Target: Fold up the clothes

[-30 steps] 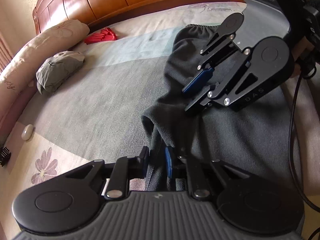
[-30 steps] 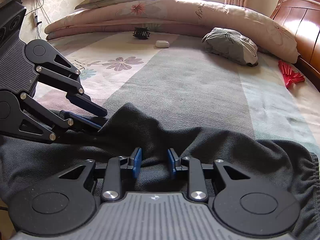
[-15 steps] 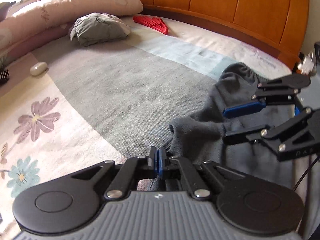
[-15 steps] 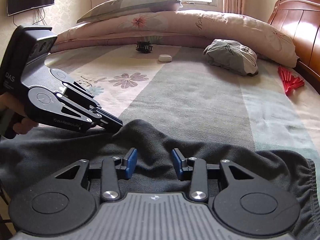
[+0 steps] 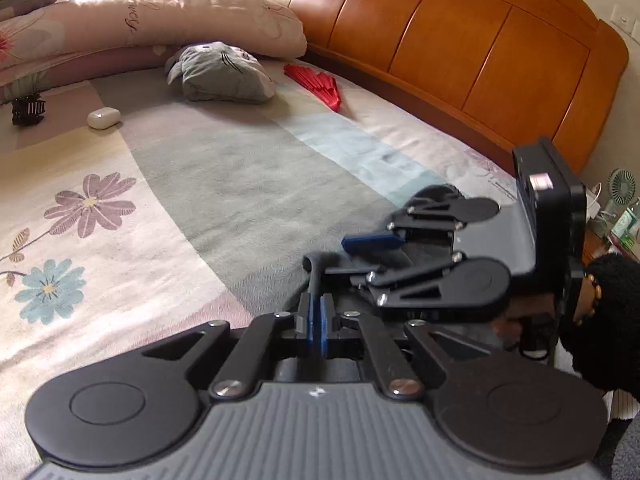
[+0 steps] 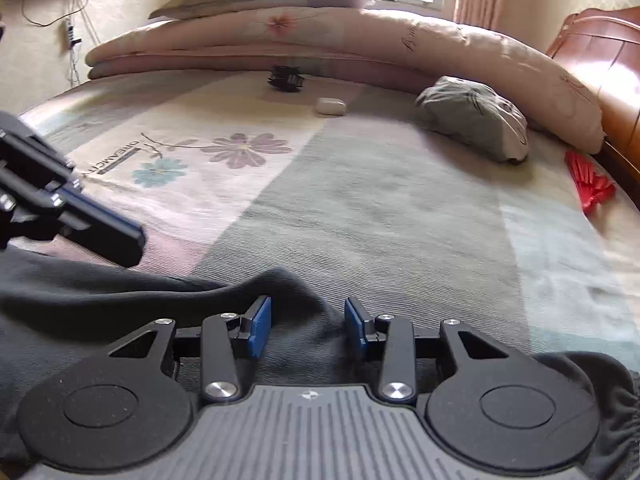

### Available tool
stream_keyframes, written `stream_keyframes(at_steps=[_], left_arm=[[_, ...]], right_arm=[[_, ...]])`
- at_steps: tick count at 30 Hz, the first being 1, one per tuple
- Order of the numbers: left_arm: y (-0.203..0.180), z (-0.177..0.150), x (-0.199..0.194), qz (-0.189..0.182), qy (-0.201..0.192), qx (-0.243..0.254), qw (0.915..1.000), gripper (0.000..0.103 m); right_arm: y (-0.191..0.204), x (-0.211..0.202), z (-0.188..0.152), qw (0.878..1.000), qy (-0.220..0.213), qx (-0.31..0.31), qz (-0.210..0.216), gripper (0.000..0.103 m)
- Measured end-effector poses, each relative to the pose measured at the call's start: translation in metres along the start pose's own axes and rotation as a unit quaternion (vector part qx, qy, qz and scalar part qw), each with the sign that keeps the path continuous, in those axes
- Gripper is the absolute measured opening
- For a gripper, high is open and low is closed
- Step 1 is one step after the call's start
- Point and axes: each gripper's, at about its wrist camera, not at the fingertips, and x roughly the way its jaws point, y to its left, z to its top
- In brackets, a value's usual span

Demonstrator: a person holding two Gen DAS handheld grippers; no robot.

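Only the left wrist view shows the left gripper (image 5: pixel 316 322) pinching the soft dark clothes (image 6: pixel 100 300). The right gripper (image 6: pixel 306 326) is wide apart, holding nothing.

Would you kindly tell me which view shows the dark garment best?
The right wrist view: the dark garment spreads across its foreground, elastic hem at the lower right. The left wrist view shows only a pinched fold, mostly hidden behind both grippers.

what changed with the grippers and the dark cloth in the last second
The left gripper went from open around a fold of the dark grey fleece garment to shut on it. The right gripper opened its jaws wider, gripping nothing. The grey plush cushion, red folding fan and white earbud case stayed put.
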Motion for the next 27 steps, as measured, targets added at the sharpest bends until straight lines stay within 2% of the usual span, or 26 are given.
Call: stream_keyframes(at_steps=[2, 4, 8, 10, 12, 16, 17, 18, 20, 22, 25, 26, 27], left_arm=[[0.0, -0.007, 0.003, 0.008, 0.007, -0.007, 0.9999, 0.002], [0.004, -0.011, -0.001, 0.007, -0.002, -0.029, 0.9995, 0.002], [0.01, -0.012, -0.014, 0.029, -0.015, -0.038, 0.9988, 0.002], [0.01, -0.013, -0.019, 0.049, -0.008, -0.025, 0.9985, 0.002], [0.007, -0.015, -0.021, 0.066, 0.002, 0.003, 0.9978, 0.002], [-0.004, -0.023, -0.015, 0.093, 0.033, 0.087, 0.9913, 0.004], [-0.006, -0.026, -0.012, 0.094, 0.043, 0.103, 0.9893, 0.008], [-0.009, -0.028, -0.009, 0.096, 0.047, 0.119, 0.9871, 0.02], [-0.016, -0.032, -0.006, 0.106, 0.046, 0.151, 0.9817, 0.037], [-0.021, -0.033, -0.001, 0.111, 0.051, 0.176, 0.9767, 0.041], [-0.028, -0.035, 0.009, 0.113, 0.063, 0.205, 0.9702, 0.032], [-0.03, -0.035, 0.013, 0.12, 0.066, 0.212, 0.9676, 0.012], [-0.031, -0.035, 0.016, 0.126, 0.065, 0.214, 0.9666, 0.003]], right_arm=[[-0.003, -0.008, -0.001, 1.0, 0.001, 0.008, 0.001, 0.044], [0.003, -0.02, -0.004, 1.0, -0.006, -0.008, -0.002, 0.045], [0.012, -0.035, -0.009, 0.999, 0.0, -0.007, 0.032, 0.045], [0.017, -0.034, -0.017, 0.999, 0.019, -0.008, 0.043, 0.045], [0.021, -0.031, -0.029, 0.999, 0.039, -0.018, 0.032, 0.045], [0.014, -0.042, -0.043, 0.999, 0.035, 0.011, 0.037, 0.046], [0.013, -0.044, -0.044, 0.999, 0.035, 0.016, 0.037, 0.046], [0.012, -0.045, -0.045, 0.999, 0.035, 0.021, 0.036, 0.047], [0.013, -0.046, -0.046, 0.998, 0.035, 0.023, 0.036, 0.048], [0.014, -0.046, -0.046, 0.998, 0.035, 0.023, 0.036, 0.05], [0.016, -0.045, -0.046, 0.999, 0.035, 0.021, 0.033, 0.054], [0.017, -0.044, -0.046, 0.999, 0.034, 0.019, 0.032, 0.054], [0.018, -0.044, -0.046, 0.999, 0.034, 0.019, 0.031, 0.054]])
